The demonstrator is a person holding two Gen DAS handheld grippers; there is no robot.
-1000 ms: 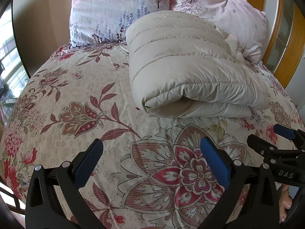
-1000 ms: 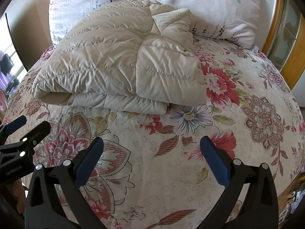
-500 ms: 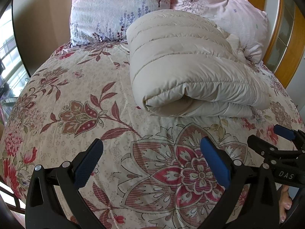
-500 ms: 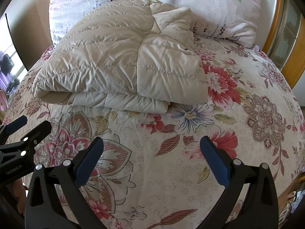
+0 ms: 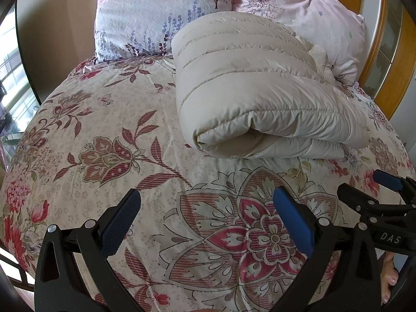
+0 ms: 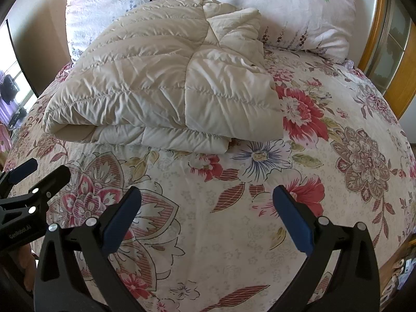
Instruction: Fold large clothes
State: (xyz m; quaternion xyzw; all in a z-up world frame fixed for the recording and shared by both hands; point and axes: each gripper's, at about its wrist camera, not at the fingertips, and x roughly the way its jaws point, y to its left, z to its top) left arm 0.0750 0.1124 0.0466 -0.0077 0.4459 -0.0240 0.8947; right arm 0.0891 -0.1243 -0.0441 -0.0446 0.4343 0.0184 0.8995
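A: Little has moved since a second ago. Cream puffer coat (image 5: 260,85) sits a shade lower in the left wrist view, so that camera has edged back or tilted. Nothing else shifted.

B: Coat's position?

A: Far half of the floral bedspread (image 5: 109,119), its back edge against the two pink pillows (image 6: 286,7). Folded into a thick bundle: quilted channels across the top, rolled fold facing the grippers, loose layered edges beneath. From the right wrist view a flap lies over the right side, its corner slightly proud.

B: Grippers?

A: Left gripper (image 5: 205,221) spread wide, nothing between its blue pads. Right gripper (image 6: 205,218) likewise wide and empty. Both hover over bare bedspread, well short of the coat.

B: Step?

A: My reading: folding is essentially done, hands clear. If anything remains, it calls for pressing the puffy bundle flat or tucking that right flap, since down springs back. Slippery shell, so grip at a seam.
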